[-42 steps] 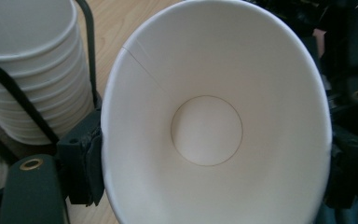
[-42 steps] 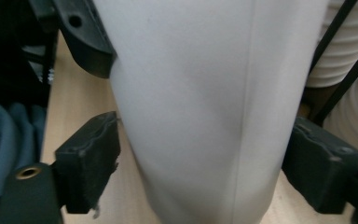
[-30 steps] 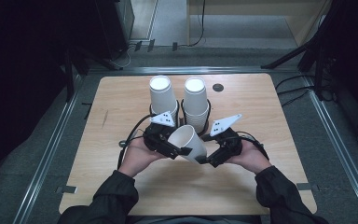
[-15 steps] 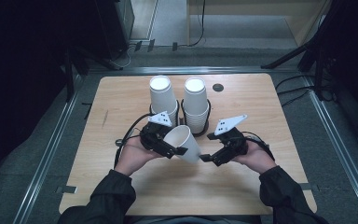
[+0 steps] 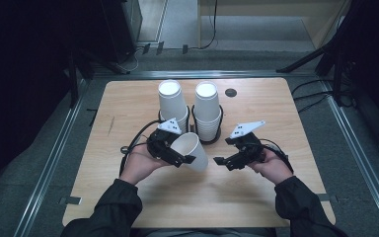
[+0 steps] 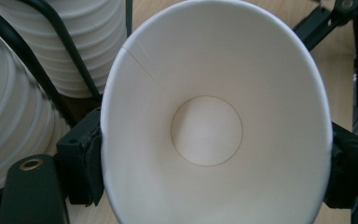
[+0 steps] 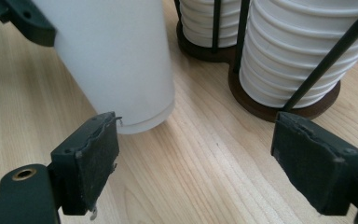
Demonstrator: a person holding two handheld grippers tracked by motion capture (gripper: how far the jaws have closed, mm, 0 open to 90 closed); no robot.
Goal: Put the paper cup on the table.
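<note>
Fingers of my left hand's tool [image 5: 177,154] are clamped on a white paper cup [image 5: 191,150], one pad on each side near its rim, and my right fingers [image 5: 220,161] stand wide apart with nothing between them. From the high view, the cup lies tilted on its side in that grip, over the middle of the bench [image 5: 128,106], mouth toward my left hand and base pointing at my right fingers, which sit just beside it without touching. Behind the cup stand two stacks of upturned cups in black wire holders, the left stack [image 5: 171,101] and the right stack [image 5: 208,111], side by side. A small dark disc [image 5: 231,92] lies farther back on the bench. Along my left fingers [image 6: 86,163], I look straight into the cup [image 6: 209,126]: its round bottom shows in the middle, and the black pads press the rim at the left and right, squeezing the mouth a little oval. Ribbed cup stacks [image 6: 14,116] and a wire holder [image 6: 70,65] are at the left. Along my right fingers [image 7: 91,158], the two pads stand far apart above bare wood. The cup's base [image 7: 116,60] hangs just ahead of the left pad, close above the bench [image 7: 200,158], and the stacks in their holders [image 7: 298,51] are behind and to the right.
</note>
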